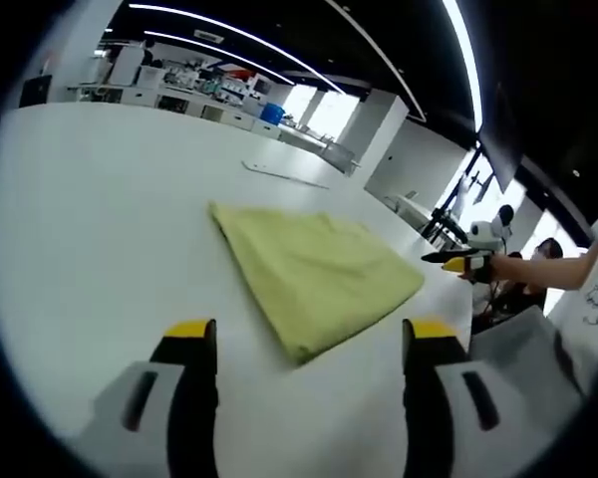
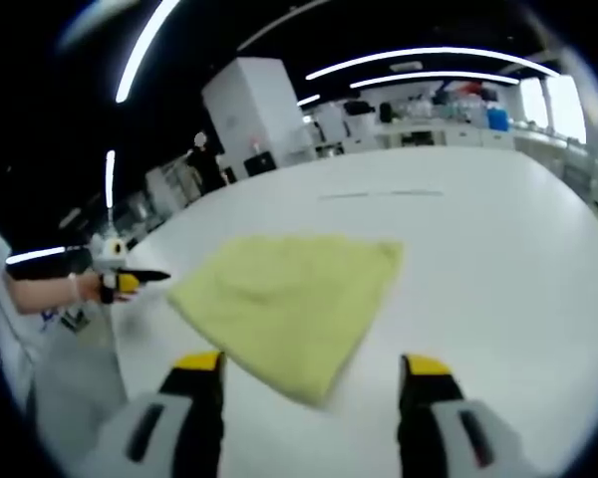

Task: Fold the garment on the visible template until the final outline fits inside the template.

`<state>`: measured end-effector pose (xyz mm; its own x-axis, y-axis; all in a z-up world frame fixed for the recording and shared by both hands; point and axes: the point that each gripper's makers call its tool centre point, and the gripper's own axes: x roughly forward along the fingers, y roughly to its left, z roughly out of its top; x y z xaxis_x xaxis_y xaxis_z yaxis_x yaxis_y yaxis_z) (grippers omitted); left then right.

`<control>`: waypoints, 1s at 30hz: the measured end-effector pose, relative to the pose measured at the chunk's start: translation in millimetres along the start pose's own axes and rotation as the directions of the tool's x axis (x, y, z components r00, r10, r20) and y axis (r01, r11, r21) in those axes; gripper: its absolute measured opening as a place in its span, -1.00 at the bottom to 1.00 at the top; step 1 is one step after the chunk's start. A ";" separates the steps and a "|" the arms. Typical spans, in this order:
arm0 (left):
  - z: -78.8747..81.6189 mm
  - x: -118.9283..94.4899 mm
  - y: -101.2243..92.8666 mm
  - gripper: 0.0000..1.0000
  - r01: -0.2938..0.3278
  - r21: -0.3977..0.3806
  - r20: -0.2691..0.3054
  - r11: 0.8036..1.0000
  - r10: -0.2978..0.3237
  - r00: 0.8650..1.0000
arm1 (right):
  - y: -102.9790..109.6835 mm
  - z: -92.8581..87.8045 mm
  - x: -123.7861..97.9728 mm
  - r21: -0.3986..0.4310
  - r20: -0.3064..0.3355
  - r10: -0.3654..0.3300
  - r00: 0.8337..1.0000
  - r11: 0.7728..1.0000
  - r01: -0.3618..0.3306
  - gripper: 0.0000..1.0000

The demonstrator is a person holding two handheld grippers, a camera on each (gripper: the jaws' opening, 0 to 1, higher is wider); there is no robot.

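Observation:
A yellow-green garment point(image 1: 319, 274) lies folded flat in a rough rectangle on the white table point(image 1: 100, 219). My left gripper point(image 1: 314, 334) is open just short of the garment's near corner, its yellow-tipped jaws wide apart and holding nothing. In the right gripper view the same garment point(image 2: 289, 294) lies ahead of my right gripper point(image 2: 314, 363), which is open too and hovers at a near corner. The right gripper point(image 1: 466, 263) also shows in a hand at the cloth's far right. The left gripper point(image 2: 128, 281) likewise enters from the left. A thin marked line point(image 1: 284, 172) crosses the table beyond the cloth.
The table edge point(image 1: 478, 329) runs close past the garment's right side, with a person's sleeve point(image 1: 593, 299) beyond it. Work benches with equipment point(image 1: 209, 95) stand far behind the table. A white cabinet point(image 2: 249, 105) rises at the back.

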<state>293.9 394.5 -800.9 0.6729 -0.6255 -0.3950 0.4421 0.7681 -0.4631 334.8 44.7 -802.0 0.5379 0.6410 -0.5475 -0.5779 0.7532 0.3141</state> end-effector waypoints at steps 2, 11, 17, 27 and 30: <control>-6.2 -0.5 2.3 0.32 -0.005 0.002 -0.011 1.000 0.005 1.000 | 0.4 -3.1 0.1 0.006 -0.004 0.003 1.000 1.000 -0.003 0.33; -18.8 1.5 7.0 -0.23 -0.038 0.001 -0.027 0.999 0.038 0.999 | 4.0 -16.7 3.3 0.023 -0.036 0.024 0.999 0.999 -0.024 0.01; -20.1 5.3 9.3 -0.46 -0.053 0.011 -0.041 0.999 0.053 0.998 | 3.8 -22.6 3.5 0.025 -0.051 0.029 0.998 0.999 -0.027 -0.14; -22.7 7.8 11.4 -0.64 -0.030 0.039 -0.069 0.999 0.033 0.997 | 2.0 -32.4 6.3 0.030 -0.075 0.028 0.997 0.999 -0.026 -0.49; -23.0 7.9 11.1 -0.66 -0.027 0.035 -0.070 0.999 0.029 0.997 | 3.8 -33.6 7.0 0.033 -0.080 0.034 0.996 0.999 -0.031 -0.55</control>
<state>290.4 394.9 -827.4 0.6422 -0.6107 -0.4633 0.4442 0.7890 -0.4244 315.7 47.2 -830.7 0.4674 0.6521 -0.5970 -0.5735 0.7375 0.3566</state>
